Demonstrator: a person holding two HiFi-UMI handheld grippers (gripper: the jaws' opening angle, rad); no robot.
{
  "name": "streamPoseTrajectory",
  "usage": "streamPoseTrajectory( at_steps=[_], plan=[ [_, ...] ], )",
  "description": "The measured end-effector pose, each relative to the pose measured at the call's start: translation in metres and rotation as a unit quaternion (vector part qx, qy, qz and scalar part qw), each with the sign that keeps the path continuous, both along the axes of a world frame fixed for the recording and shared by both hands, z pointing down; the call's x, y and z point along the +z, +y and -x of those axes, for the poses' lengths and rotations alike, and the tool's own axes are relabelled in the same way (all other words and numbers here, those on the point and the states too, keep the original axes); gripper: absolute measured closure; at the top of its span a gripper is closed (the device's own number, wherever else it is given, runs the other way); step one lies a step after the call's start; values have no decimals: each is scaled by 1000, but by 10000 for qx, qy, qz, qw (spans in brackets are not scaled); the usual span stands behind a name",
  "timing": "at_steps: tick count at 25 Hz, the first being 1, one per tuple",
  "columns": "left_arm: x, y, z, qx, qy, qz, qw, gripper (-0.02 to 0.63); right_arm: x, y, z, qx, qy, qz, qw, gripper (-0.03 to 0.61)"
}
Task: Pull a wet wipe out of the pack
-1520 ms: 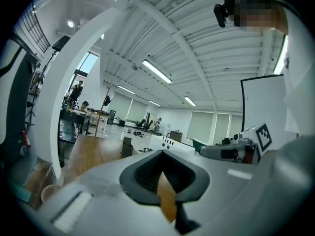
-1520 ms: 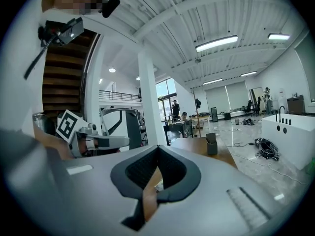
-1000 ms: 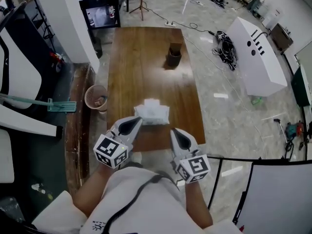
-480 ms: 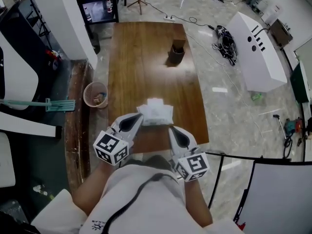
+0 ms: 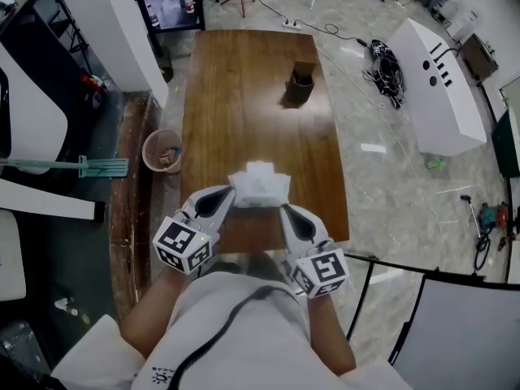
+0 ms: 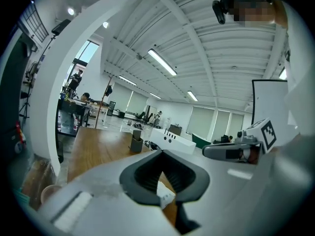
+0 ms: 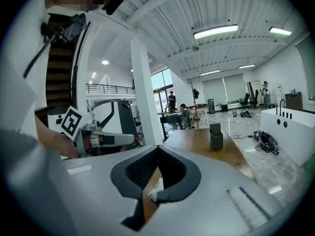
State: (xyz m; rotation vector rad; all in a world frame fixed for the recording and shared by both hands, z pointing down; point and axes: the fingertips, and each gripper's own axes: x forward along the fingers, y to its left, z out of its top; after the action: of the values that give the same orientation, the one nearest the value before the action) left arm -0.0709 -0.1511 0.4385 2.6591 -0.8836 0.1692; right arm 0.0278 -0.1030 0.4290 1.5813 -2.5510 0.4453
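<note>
At the near end of the bench (image 5: 236, 96), the left tool (image 5: 225, 201) and right tool (image 5: 286, 213) each have their jaws closed together, gripping nothing. Just beside their tips, between them, lies the white wet wipe pack (image 5: 258, 187). Well beyond it stands a dark holder (image 5: 301, 86).

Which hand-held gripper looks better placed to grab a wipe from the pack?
Left, narrowly: the left hand-held gripper touches the pack at its side, nearer the raised wipe; the right hand-held gripper sits at its near corner. Both are shut now.
</note>
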Motion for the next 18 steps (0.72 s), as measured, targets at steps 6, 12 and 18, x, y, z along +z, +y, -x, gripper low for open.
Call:
streamPoseTrajectory(
  at_steps=[6, 12, 18],
  plan=[
    [6, -5, -8, -319, -81, 33, 9995, 609, 4, -16, -7, -295, -63, 22, 9995, 571],
    [23, -7, -20, -560, -335, 28, 9979, 575, 21, -34, -10, -749, 126, 44, 9971, 570],
    [54, -15, -32, -644, -716, 117, 9953, 534, 37, -52, -13, -984, 197, 113, 9949, 571]
  ],
)
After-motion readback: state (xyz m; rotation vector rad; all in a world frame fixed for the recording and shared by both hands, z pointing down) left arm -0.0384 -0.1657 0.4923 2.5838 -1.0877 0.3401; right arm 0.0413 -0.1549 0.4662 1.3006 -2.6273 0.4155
